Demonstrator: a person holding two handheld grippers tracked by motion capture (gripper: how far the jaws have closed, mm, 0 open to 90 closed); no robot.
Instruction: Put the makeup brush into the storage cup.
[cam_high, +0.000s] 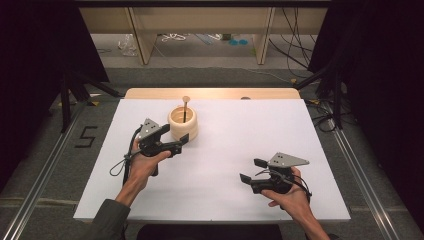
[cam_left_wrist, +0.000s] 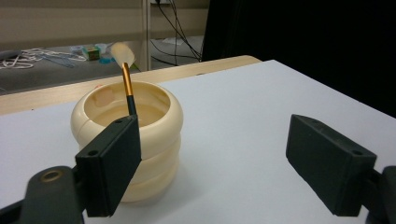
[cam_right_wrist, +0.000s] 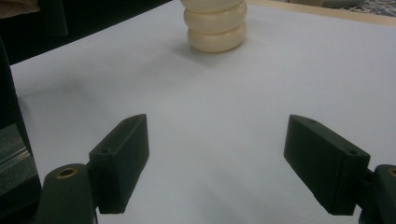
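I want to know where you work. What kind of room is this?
Probably a lab or workshop: a white-topped table under a fixed camera, loose cables on the floor, metal rails alongside, and black curtains at the sides.

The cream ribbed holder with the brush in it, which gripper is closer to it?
Left. The left gripper sits open right beside the holder; the right gripper is open well away, near the table's front right.

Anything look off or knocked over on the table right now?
Nothing stands out. The cream holder stands upright with the brush leaning inside it, nothing is spilled, and both grippers, left and right, are open and empty.
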